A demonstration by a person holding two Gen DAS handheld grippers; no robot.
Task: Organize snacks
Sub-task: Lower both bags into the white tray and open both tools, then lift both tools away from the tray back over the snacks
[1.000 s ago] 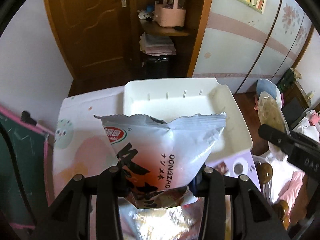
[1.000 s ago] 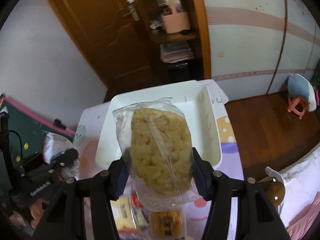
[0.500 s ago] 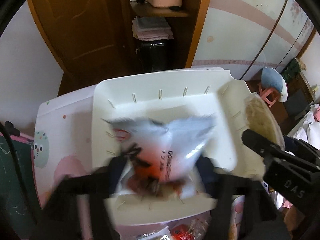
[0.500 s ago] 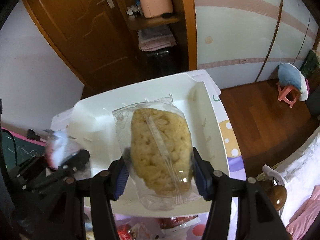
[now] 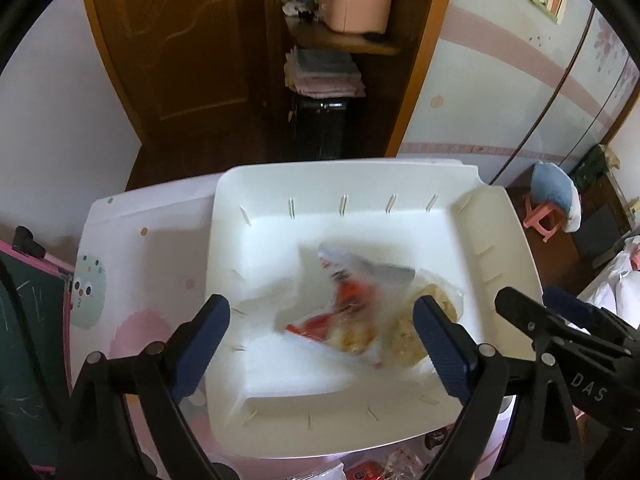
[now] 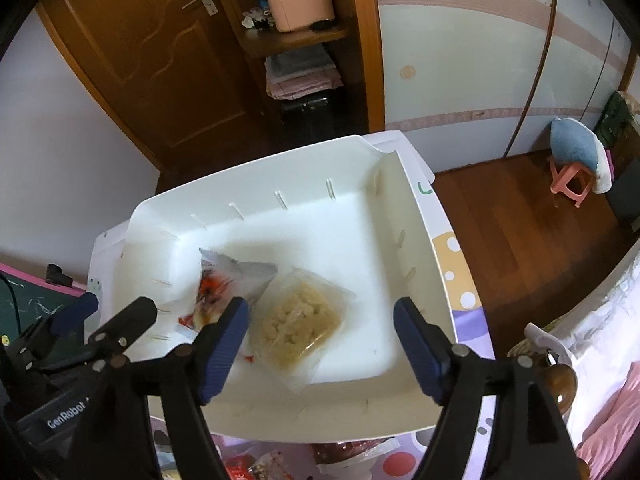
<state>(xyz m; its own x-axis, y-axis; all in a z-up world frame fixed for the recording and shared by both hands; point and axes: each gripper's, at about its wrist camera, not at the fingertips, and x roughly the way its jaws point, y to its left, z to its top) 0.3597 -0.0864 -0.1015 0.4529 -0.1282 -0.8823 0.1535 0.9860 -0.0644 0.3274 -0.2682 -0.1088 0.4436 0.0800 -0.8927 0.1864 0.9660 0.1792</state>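
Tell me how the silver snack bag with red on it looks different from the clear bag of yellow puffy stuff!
The silver foil snack bag with red print hides its contents; the clear plastic bag of pale yellow puffed snack shows them. The silver bag lies nearer the left side of the white plastic bin, the clear bag nearer its middle. The silver bag looks blurred in the left view; the clear one shows sharply in the right view. Both lie inside the bin, touching.

Left gripper (image 5: 322, 330) w/ black arms and blue-padded fingers (image 5: 200, 338) hangs over a shallow white plastic bin (image 5: 280, 420), jaws wide, just been opening, nothing pressed btwn pads. In the bin: a blurred silver-and-red foil snack bag (image 5: 344, 304), lying beside, maybe partly over, a clear packet of pale yellow puffed snack (image 5: 408, 336). Right gripper (image 5: 560, 320) pokes in at right edge. Bin sits on a pastel patterned tabletop (image 5: 132, 264).
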